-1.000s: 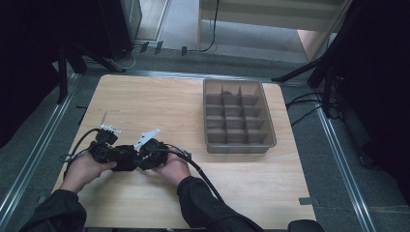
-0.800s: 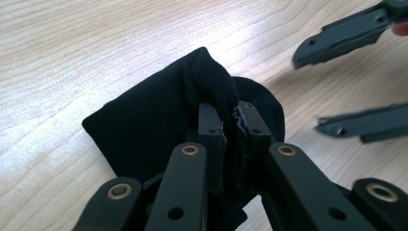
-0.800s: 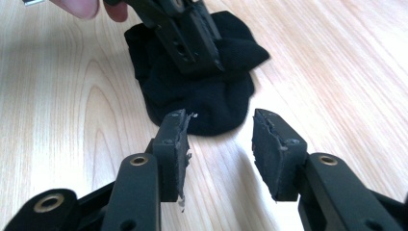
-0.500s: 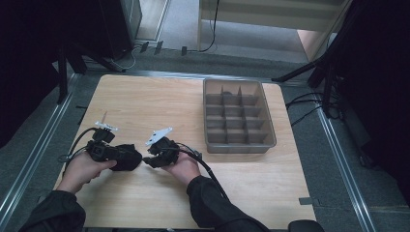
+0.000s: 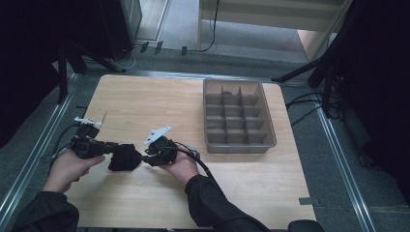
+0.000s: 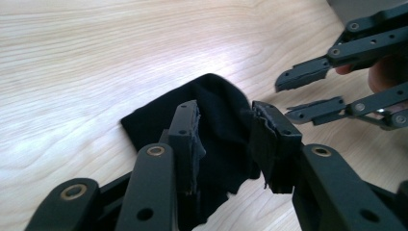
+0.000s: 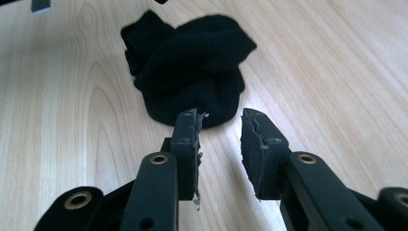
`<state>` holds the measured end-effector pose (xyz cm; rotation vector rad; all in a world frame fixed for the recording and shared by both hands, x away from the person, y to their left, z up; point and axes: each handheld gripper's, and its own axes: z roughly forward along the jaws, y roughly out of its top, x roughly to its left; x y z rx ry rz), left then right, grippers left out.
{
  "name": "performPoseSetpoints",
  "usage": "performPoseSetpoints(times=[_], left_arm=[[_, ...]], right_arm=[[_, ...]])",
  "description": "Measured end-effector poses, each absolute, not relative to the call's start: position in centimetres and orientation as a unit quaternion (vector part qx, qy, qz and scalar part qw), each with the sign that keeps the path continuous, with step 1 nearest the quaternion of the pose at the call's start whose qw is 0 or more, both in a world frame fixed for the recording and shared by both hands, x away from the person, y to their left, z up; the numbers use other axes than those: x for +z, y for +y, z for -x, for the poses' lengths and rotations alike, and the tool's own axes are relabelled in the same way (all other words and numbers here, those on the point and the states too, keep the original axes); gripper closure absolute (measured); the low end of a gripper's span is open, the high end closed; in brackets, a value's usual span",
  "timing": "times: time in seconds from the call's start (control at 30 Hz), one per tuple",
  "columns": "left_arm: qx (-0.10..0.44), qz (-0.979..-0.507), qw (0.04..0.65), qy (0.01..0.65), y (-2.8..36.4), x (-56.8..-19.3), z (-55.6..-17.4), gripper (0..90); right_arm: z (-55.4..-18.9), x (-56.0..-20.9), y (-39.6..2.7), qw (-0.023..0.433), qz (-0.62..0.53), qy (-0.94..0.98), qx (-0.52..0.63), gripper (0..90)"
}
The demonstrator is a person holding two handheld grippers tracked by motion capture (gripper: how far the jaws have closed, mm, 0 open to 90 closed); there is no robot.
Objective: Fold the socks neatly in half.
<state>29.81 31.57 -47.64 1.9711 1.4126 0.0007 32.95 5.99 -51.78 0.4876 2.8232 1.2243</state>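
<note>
Both grippers at the black cloth [image 5: 124, 158], a bunched-up lump at abt 7 o'clock on the wooden table [image 5: 159, 101], well apart from the grey tray [image 5: 239, 145] at 2 o'clock. Looks like the folding/bundling step, cloth lying on the wood w/ neither pair of pads pressing it.

Left gripper [image 6: 225, 126]: jaws part-open, just been widening then easing in a bit; cloth sits under and between them, not pinched. Right gripper [image 7: 220, 132]: jaws part-open too, just been narrowing, only bare wood in the gap, cloth just beyond the tips at 12 o'clock.

Next move, likely: right one goes fwd to the near edge and closes, left bites its side.

Right gripper view gives the folds of the lump. Left gripper view catches the other gripper's tips at 2 o'clock. High view places the tray and both hands.
</note>
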Motion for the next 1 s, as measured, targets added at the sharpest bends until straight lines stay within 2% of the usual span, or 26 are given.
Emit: performPoseSetpoints(times=[0.1,0.23,0.33,0.73,1.0], left_arm=[[0.020,-0.763,0.335,0.553,32.4,-47.8,-29.7,69.4],[0.014,-0.766,0.320,0.558,32.9,-48.7,-29.7,80.5],[0.009,-0.770,0.312,0.556,32.8,-49.4,-29.7,83.6],[0.001,-0.779,0.309,0.545,32.6,-50.3,-29.9,84.1],[-0.003,-0.784,0.312,0.536,32.4,-50.7,-29.9,83.0]], right_arm=[[-33.0,-51.1,6.4,0.014,-0.154,0.905,0.396,70.3],[-33.3,-50.2,7.2,0.017,-0.153,0.905,0.397,72.9],[-33.4,-49.5,8.1,0.012,-0.150,0.904,0.401,73.7],[-34.0,-47.6,10.7,0.021,-0.135,0.903,0.406,75.7],[-34.5,-49.7,10.9,0.003,-0.154,0.913,0.378,77.9]])
